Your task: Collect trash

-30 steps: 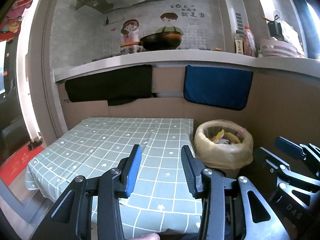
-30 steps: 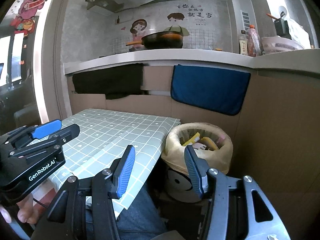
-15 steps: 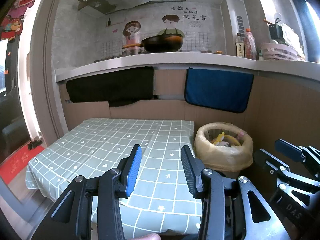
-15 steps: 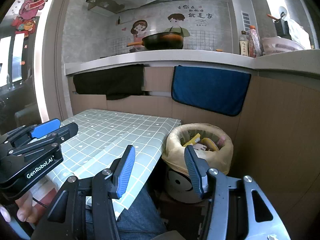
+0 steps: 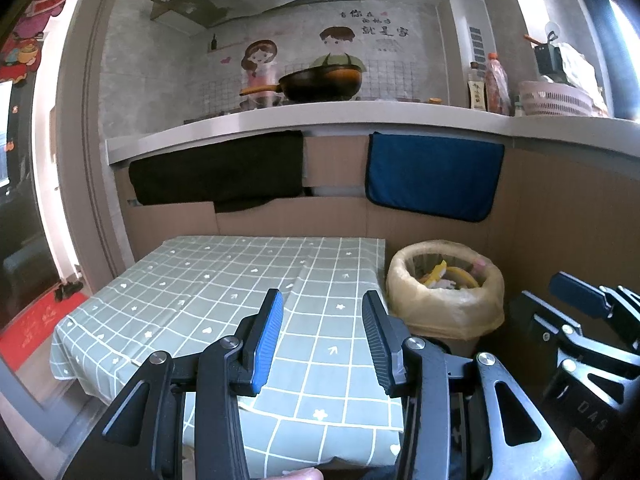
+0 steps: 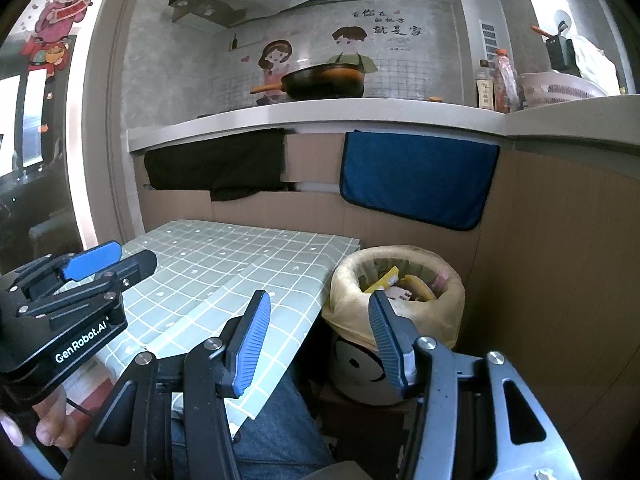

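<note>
A small bin (image 5: 444, 292) (image 6: 396, 300) lined with a yellowish bag stands on the floor right of the table, holding yellow and pink scraps (image 5: 448, 276) (image 6: 400, 284). My left gripper (image 5: 322, 304) hovers open above the near part of the green checked tablecloth (image 5: 224, 280), nothing between its fingers. My right gripper (image 6: 318, 308) hangs open past the table's right edge, in front of the bin, also empty. Each gripper shows in the other's view: the right one (image 5: 580, 300), the left one (image 6: 92, 260). No loose trash shows on the cloth.
A counter (image 5: 320, 120) runs behind the table with a wok (image 5: 320, 84), bottles (image 5: 488, 88) and a pink basket (image 5: 556, 98). Black (image 5: 220, 172) and blue (image 5: 432, 176) cloths hang from its edge. A hand (image 6: 52, 424) and a denim-clad leg (image 6: 276, 428) are at the bottom.
</note>
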`<state>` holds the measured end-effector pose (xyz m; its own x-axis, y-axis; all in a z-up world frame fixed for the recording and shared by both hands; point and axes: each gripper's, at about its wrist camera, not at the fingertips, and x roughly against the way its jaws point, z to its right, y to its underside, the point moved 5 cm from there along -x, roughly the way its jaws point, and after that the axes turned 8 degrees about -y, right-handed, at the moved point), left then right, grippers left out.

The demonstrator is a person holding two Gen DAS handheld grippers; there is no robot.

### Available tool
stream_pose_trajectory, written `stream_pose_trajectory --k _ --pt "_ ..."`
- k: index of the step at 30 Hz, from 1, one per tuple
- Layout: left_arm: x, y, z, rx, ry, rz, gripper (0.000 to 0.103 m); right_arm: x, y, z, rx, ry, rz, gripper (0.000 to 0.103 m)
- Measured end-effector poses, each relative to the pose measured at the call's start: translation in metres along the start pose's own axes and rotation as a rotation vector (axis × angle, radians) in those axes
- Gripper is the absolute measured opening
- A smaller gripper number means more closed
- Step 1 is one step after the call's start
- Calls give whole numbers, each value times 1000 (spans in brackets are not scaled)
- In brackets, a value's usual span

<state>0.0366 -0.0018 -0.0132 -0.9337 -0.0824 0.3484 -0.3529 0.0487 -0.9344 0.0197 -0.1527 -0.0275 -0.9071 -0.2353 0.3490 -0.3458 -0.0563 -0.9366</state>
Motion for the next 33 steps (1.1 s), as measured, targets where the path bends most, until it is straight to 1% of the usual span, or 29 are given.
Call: stream_pose_trajectory --k 21,33 --pt "0 2 -1 -13 32 1 42 3 1 1 -11 1 2 49" --pt "1 1 0 -12 30 2 42 3 0 0 -13 5 4 49"
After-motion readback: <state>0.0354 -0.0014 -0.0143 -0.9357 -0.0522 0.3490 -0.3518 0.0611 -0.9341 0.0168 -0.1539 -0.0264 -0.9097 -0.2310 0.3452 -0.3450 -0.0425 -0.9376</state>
